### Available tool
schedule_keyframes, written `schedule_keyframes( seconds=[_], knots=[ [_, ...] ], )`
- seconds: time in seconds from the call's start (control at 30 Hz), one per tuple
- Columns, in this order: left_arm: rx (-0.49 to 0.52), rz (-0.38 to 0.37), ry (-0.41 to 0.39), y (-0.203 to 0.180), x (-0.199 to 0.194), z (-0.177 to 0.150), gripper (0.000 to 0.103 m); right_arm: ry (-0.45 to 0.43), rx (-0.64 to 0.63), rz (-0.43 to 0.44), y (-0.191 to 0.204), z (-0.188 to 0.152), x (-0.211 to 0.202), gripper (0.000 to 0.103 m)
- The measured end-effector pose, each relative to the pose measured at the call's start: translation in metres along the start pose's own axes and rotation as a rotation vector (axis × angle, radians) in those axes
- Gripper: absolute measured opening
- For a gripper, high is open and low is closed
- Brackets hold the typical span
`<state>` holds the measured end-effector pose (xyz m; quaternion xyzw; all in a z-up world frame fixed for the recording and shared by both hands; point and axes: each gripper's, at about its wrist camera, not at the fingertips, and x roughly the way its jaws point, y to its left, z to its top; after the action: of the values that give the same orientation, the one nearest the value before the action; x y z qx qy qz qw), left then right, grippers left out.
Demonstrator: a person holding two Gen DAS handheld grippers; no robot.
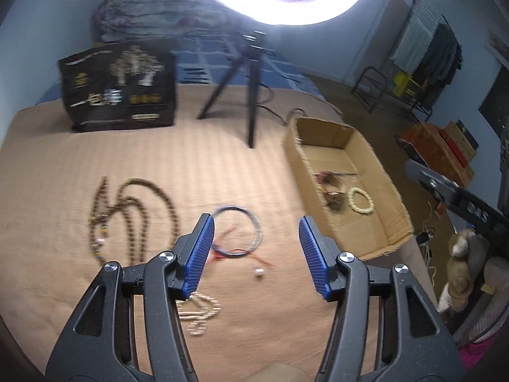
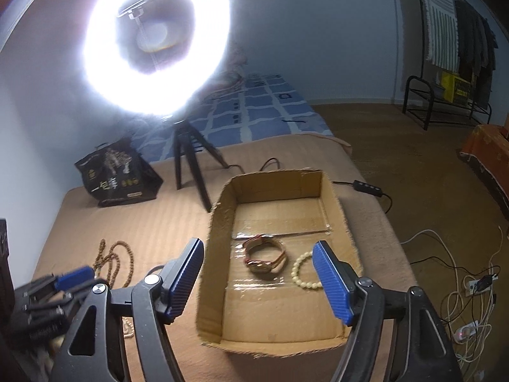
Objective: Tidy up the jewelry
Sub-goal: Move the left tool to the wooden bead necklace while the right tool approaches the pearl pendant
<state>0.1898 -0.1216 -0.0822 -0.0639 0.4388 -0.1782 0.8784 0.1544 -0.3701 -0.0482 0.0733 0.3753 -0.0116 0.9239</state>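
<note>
while left gripper (image 1: 256, 234) gapes over bangle (image 1: 238, 232), right gripper (image 2: 257, 264) gapes above box (image 2: 210, 254).

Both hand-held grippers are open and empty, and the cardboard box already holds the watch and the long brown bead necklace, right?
Not quite. The cardboard box holds the watch and a pale bead bracelet, as the right wrist view shows. The long brown bead necklace lies outside on the bedcover. The left hand-held gripper and right hand-held gripper are open and empty.
</note>
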Motion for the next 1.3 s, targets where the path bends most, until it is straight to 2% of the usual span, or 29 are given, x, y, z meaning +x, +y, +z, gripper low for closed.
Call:
schedule_keyframes(
  seconds=[0.37, 0.57, 0.7, 1.0, 1.07, 1.3],
  knots=[
    [-0.128, 0.092, 0.005, 0.089, -0.01, 0.0, 0.057, 0.061, -0.11, 0.106, 0.062, -0.022, 0.006, 0.077],
    [-0.194, 0.111, 0.035, 0.127, -0.004, -0.005, 0.057, 0.135, -0.171, 0.2, 0.101, -0.038, 0.019, 0.077],
    [-0.236, 0.11, 0.064, 0.146, 0.005, -0.008, 0.057, 0.193, -0.164, 0.242, 0.112, -0.045, 0.031, 0.077],
    [-0.322, 0.105, 0.116, 0.174, 0.027, -0.013, 0.059, 0.322, -0.156, 0.242, 0.118, -0.066, 0.068, 0.066],
    [-0.347, 0.103, 0.123, 0.181, 0.032, -0.014, 0.065, 0.337, -0.152, 0.24, 0.117, -0.068, 0.073, 0.063],
    [-0.439, 0.084, 0.155, 0.202, 0.05, -0.018, 0.065, 0.382, -0.161, 0.246, 0.122, -0.076, 0.087, 0.058]
  ],
)
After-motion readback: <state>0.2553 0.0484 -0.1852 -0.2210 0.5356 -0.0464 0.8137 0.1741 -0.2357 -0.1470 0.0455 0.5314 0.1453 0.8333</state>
